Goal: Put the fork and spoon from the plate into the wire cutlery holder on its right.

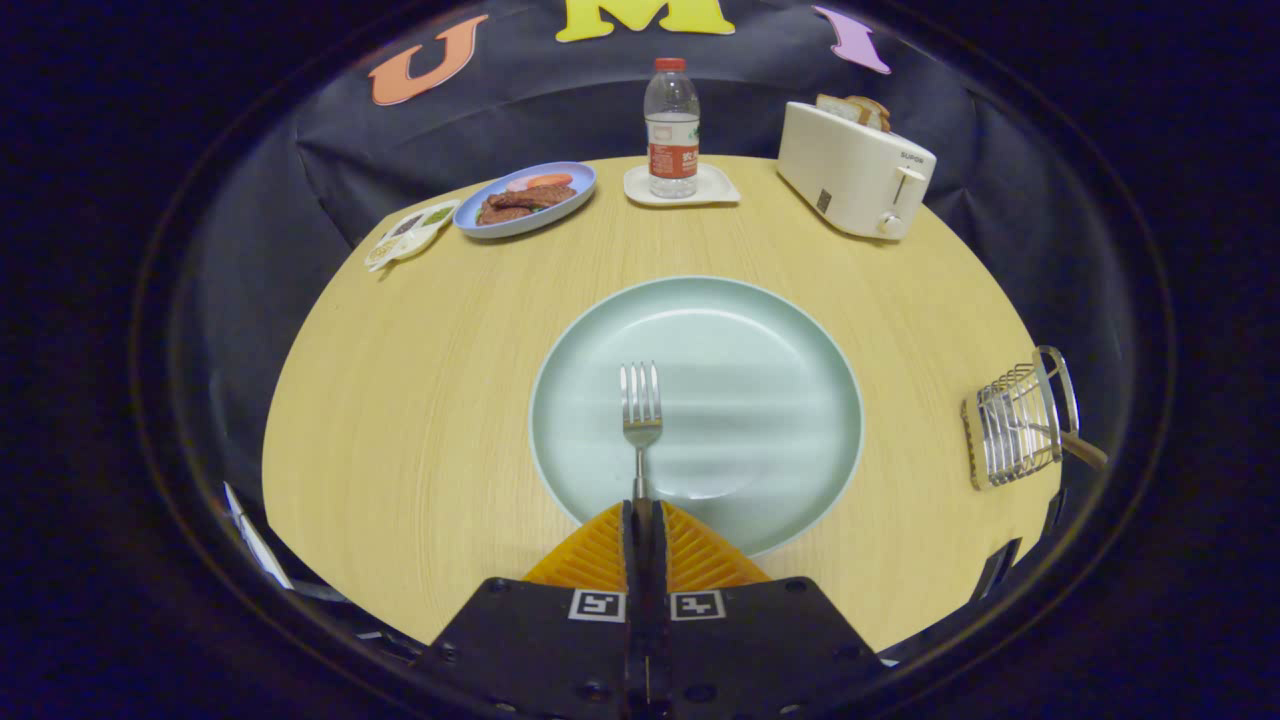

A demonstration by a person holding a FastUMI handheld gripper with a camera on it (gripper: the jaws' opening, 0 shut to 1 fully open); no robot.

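Now tool clamped on fork handle, tines pointing away, over plate

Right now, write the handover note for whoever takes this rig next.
Claw: shut on the fork handle; its prongs stick out ahead of the fingers, over the plate.
Wire holder: on the table to the plate's right. A handle sticks out of it, which looks like the spoon, so that step seems done.
Left: carry the fork right and drop it into the holder.
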